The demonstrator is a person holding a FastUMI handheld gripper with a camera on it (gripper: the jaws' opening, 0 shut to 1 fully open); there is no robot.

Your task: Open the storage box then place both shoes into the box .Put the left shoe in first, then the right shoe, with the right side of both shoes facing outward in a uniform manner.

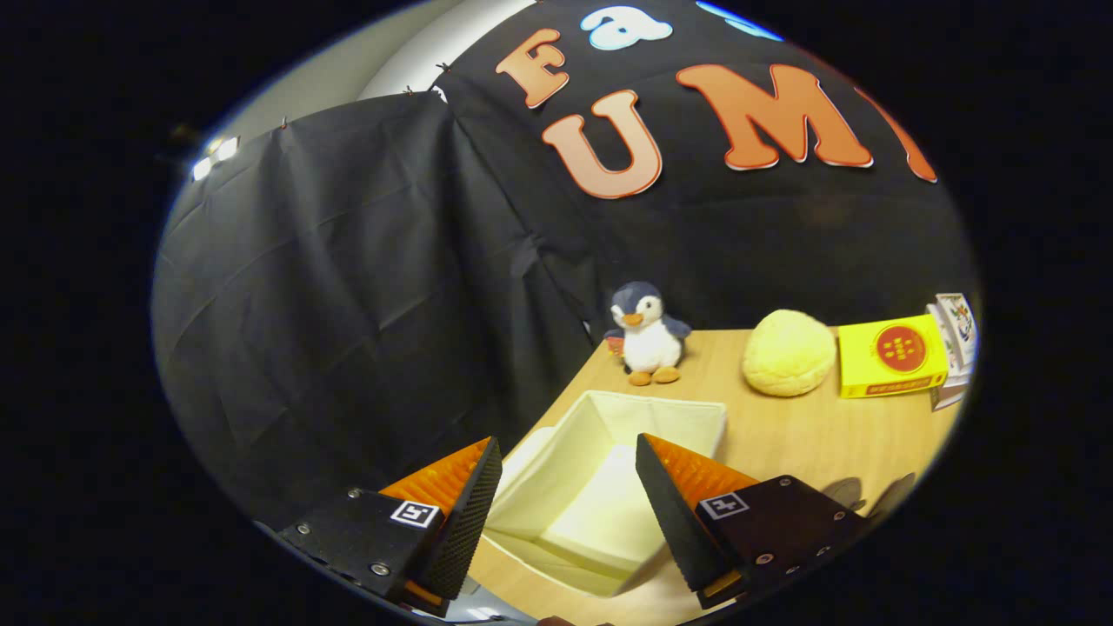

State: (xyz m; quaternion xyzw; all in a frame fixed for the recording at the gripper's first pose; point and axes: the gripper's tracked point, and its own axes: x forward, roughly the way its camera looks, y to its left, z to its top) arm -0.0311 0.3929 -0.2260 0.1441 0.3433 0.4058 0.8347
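Fingers of the gripper (569, 496) stand wide apart and hold nothing, hanging above a cream fabric storage box (600, 487) that sits near the tabletop (800, 435) edge, seen between and just beyond them. The box looks already open, its soft walls standing and its inside bare; no shoe lies in it. Beyond it stand a plush penguin (648, 335), a round yellow cushion (789, 352) and a yellow carton (891, 355), well apart from the box. The step in hand is likely fetching the left shoe, so the gripper should turn away without brushing the limp walls, grasp the shoe firmly, and bring it back with its right side facing outward.
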